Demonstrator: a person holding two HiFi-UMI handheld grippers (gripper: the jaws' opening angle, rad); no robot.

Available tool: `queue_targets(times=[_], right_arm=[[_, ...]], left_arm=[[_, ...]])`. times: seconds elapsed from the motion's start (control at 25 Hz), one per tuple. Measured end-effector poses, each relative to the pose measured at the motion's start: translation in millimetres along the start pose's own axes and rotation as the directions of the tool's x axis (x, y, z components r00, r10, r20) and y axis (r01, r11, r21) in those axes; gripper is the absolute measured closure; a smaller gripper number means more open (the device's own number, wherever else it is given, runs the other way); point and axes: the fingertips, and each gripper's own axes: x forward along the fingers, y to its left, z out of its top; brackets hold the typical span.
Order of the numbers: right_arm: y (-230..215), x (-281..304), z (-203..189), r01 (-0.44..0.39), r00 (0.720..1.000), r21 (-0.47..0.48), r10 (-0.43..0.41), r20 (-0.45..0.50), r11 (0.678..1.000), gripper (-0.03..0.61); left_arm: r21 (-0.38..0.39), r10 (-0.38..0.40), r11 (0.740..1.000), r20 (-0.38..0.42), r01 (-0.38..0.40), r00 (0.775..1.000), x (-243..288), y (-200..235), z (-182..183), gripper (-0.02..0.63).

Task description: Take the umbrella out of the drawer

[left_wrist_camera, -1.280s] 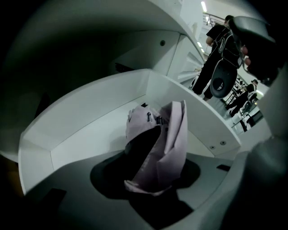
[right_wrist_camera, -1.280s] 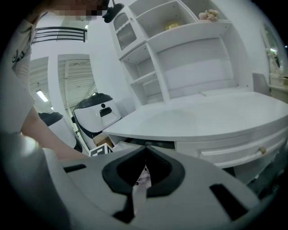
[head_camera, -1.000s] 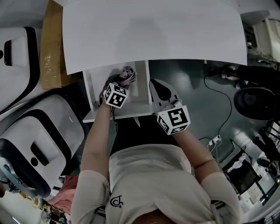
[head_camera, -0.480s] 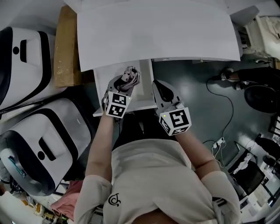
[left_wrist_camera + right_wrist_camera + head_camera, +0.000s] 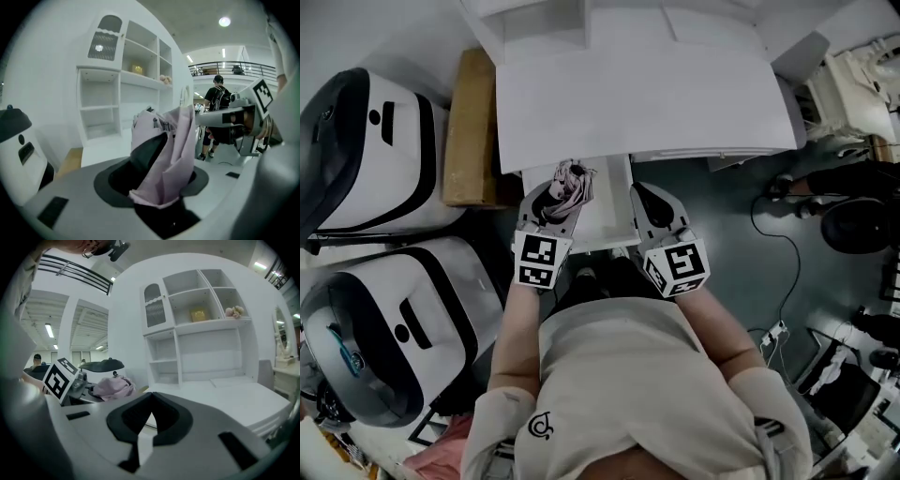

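**Item: folded umbrella** (image 5: pixel 165 150), lilac fabric, rib tips showing at its top. It is clamped upright across its bunched middle by the left gripper (image 5: pixel 555 194), whose dark fingers (image 5: pixel 117 176) stand partly closed, pressing the cloth from both sides. The grip sits low on the bundle, presumably so that the loose folds stay gathered.

**Location:** in the head view it sits over the back of the open drawer (image 5: pixel 607 217), at the surface's front edge. The left gripper view shows it against the shelves, so it is judged clear of the drawer and the removal close to complete.

**Right gripper** (image 5: pixel 151 397): fingers (image 5: pixel 129 420) drawn together at the tips, nothing between them. It is held beside the drawer's right side, just apart from the left gripper, probably in reserve rather than working.

**Surface** (image 5: pixel 656 103): a white desk, bare on the part in view, with the drawer pulled out beneath its front.

**Shelf unit** (image 5: pixel 197 319): white and open-fronted, standing at the back of the surface. A small yellow object (image 5: pixel 198 314) and a pale soft-looking object (image 5: pixel 234 311) sit on one shelf.

**Room:**
- dark floor (image 5: pixel 722 216) with a trailing cable (image 5: pixel 773 225)
- cardboard box (image 5: pixel 472 141) beside the desk
- two large white-and-black machines (image 5: pixel 370 155) to the left
- a person in dark clothes (image 5: pixel 216 101) standing far off, below a railed gallery
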Motion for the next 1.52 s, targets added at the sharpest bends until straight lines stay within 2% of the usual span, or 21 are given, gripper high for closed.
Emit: queue_targets(times=[0.28,0.48,0.64,0.76,1.0,1.52], right_arm=[[3,-6,48,0.019,0.995,-0.069,-0.012,0.100,0.997,0.572],[0,-12,77,0.022,0.986,-0.090,-0.007,0.165,0.996,0.572],[9,-16,92,-0.017,0.981,-0.129,0.042,0.191,0.992,0.572],[16,-18,98,-0.044,0.977,-0.147,0.074,0.202,0.988,0.574],[25,-21,103,-0.074,0.972,-0.158,0.107,0.208,0.985,0.574],[30,-25,98,-0.097,0.970,-0.155,0.128,0.206,0.983,0.574]], left_arm=[[-0.031,0.060,0.998,0.169,-0.056,0.984,-55,21,63,0.387],[-0.041,0.128,0.992,0.279,-0.121,0.952,-94,34,103,0.387],[-0.054,0.182,0.983,0.334,-0.174,0.925,-114,42,121,0.387],[-0.054,0.195,0.981,0.355,-0.188,0.914,-122,43,127,0.387],[-0.076,0.187,0.982,0.376,-0.171,0.907,-126,36,132,0.387],[-0.080,0.202,0.979,0.368,-0.186,0.908,-129,31,130,0.387]])
